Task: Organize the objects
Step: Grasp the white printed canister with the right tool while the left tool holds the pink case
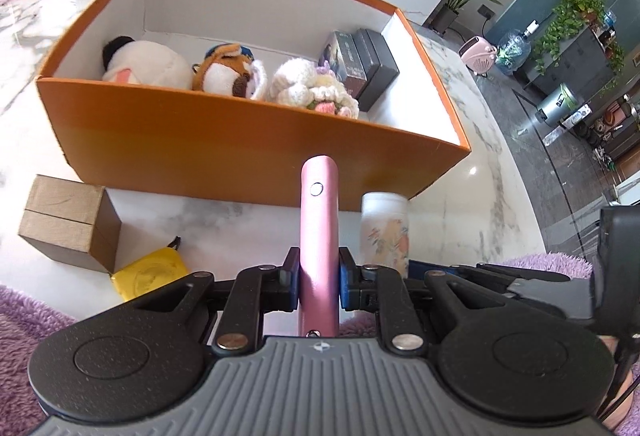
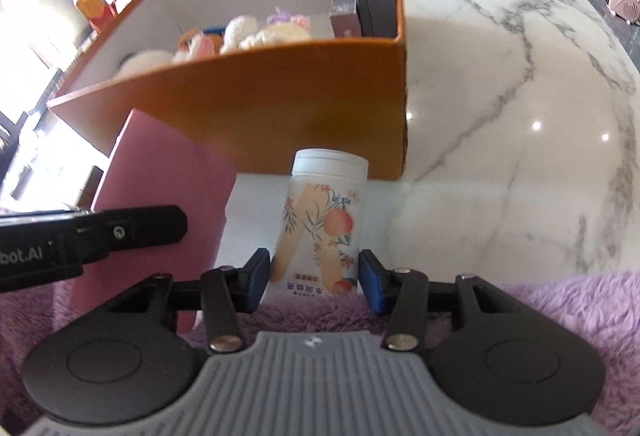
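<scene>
Pink device held in front of the orange box, bottle about to be taken.

The slim pink device (image 1: 319, 232) is clenched in the left gripper (image 1: 319, 274), just before the near wall of the orange box (image 1: 224, 152). The right gripper (image 2: 315, 278) stands released around the white peach-printed bottle (image 2: 320, 224), which stands on the worktop (image 2: 500, 116); its pads seem not to press yet. Next, I judge, the device must go over the wall, beside the plush toys (image 1: 224, 70).

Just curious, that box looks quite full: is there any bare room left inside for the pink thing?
Yes. The orange box is bare along its back wall and in the near right corner by the dark boxes. The plush toys crowd the front left. Outside, the marble right of the box is open.
</scene>
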